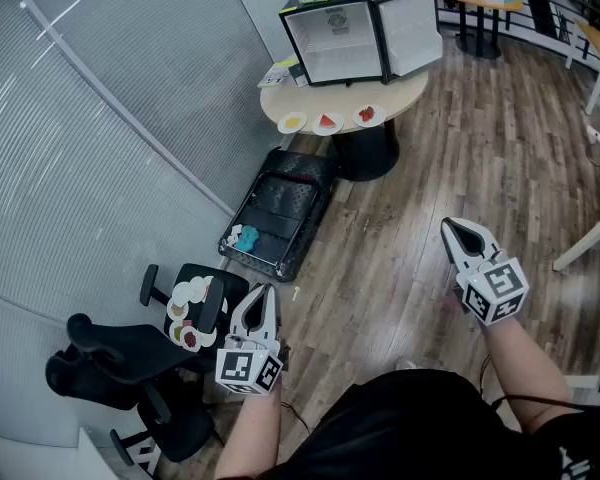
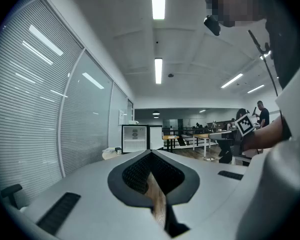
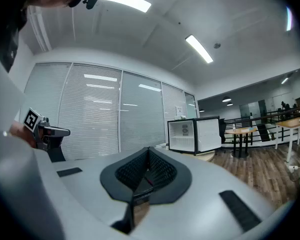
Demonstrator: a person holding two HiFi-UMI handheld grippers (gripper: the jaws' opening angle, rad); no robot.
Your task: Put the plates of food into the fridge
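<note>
Plates of food (image 1: 327, 122): three lay in a left-to-right row along the round table's (image 1: 405, 88) near edge, before the open fridge (image 1: 332, 43). Left gripper (image 1: 263, 290) and right gripper (image 1: 452, 226) had jaws together, empty, well apart from them.

Food on the three plates (image 1: 327, 122) on the round table (image 1: 405, 93) is way too tiny to name. Same for the plate pile (image 1: 187, 298) on the chair (image 1: 110, 353), can't count them.

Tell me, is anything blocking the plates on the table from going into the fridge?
Nothing visible does. The three plates sit on the round table right in front of the fridge, and its door stands wide open.
</note>
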